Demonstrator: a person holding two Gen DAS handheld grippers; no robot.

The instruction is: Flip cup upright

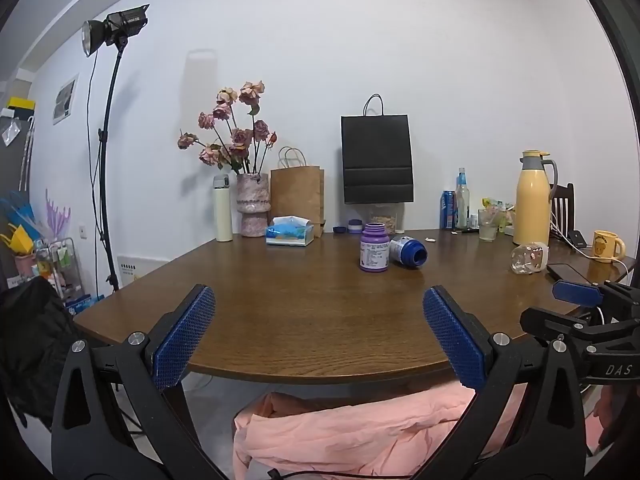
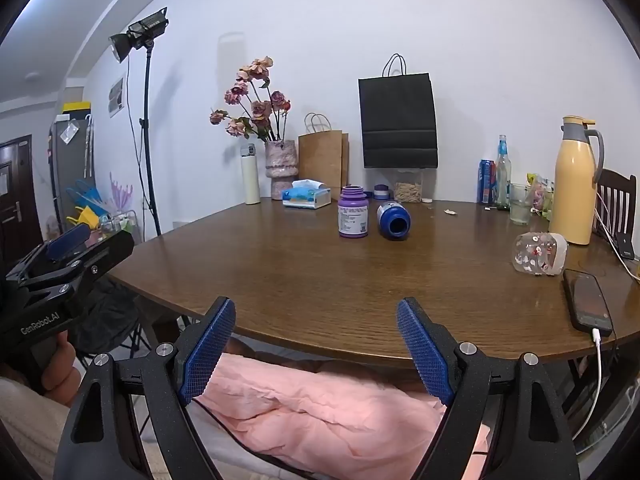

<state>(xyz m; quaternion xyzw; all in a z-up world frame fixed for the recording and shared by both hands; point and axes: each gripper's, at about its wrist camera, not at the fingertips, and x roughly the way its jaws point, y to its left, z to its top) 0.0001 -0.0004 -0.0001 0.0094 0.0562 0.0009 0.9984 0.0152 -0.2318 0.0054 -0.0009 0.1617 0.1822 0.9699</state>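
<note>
Cup: clear glass with a floral print, lying on its side on the right part of the table, just beside a phone and near a yellow jug.
Left gripper: jaws spread wide, nothing between them, at the near table edge, well apart from the cup.
Right gripper: jaws spread wide, empty, at the near edge.
Centre of table: purple bottle upright; blue bottle on its side just beside it.
</note>
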